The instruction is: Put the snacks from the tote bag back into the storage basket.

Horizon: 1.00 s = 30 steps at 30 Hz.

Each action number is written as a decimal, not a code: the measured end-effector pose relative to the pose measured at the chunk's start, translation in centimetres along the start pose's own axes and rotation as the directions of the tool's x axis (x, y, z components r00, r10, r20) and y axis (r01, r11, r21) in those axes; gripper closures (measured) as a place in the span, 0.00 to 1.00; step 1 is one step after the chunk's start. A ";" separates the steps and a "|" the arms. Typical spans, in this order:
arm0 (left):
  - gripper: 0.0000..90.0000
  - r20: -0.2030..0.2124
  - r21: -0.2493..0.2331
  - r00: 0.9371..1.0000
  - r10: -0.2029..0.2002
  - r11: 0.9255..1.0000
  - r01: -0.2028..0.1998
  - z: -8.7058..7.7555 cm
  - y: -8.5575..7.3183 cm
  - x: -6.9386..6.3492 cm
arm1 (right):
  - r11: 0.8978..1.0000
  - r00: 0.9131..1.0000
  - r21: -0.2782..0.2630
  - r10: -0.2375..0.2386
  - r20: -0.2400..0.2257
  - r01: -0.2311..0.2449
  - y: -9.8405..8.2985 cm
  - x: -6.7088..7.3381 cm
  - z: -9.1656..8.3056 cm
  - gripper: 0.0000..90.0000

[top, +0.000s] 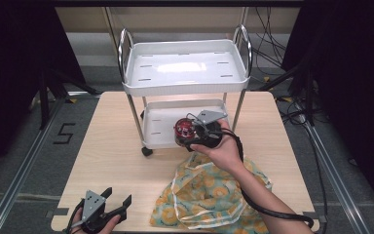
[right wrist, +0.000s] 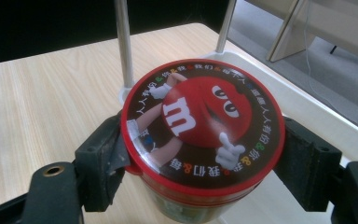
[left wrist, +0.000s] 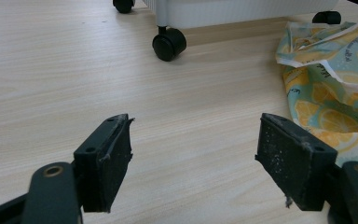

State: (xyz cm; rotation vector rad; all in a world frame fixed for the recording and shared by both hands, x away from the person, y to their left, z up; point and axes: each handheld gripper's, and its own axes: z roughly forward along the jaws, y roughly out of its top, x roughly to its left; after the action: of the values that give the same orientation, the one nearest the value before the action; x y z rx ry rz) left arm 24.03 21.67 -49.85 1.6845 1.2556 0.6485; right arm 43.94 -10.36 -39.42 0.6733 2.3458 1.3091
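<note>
A candy jar [top: 183,130] with a red lid [right wrist: 203,123] printed with a red cartoon character is held in my right gripper [top: 195,132], whose jaws press on both sides just under the lid. The jar hangs at the front edge of the lower shelf [top: 161,127] of a small white two-shelf cart [top: 185,68] standing on the wooden table [top: 112,161]. My left gripper [top: 117,201] rests open at the table's front left edge, nothing between its pads [left wrist: 107,161]. A cloth bag [top: 209,192] with a lemon print lies at the front, under my right forearm.
The cart has chrome posts [right wrist: 124,44] and black caster wheels [left wrist: 168,44]. Its top shelf [top: 186,66] holds nothing. The lemon-print bag [left wrist: 328,79] lies just right of the left gripper. Cables [top: 272,44] run over the floor behind the table.
</note>
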 end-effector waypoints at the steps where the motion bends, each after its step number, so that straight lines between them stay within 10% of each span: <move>1: 0.29 0.000 0.000 1.000 0.000 1.000 0.000 0.0 0.0 0.0 | 1.000 1.000 0.003 0.012 0.003 -0.012 0.0 0.1 0.0 0.29; 30: 0.29 0.001 -0.005 1.000 -0.008 1.000 0.008 0.0 0.0 0.0 | 1.000 1.000 0.003 -0.010 -0.019 0.010 0.9 0.6 1.7 0.29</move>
State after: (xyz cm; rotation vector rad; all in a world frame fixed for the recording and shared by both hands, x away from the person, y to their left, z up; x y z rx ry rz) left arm 24.08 21.71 -49.85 1.6751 1.2580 0.6453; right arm 44.57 -8.46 -39.50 0.6522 2.3639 1.3140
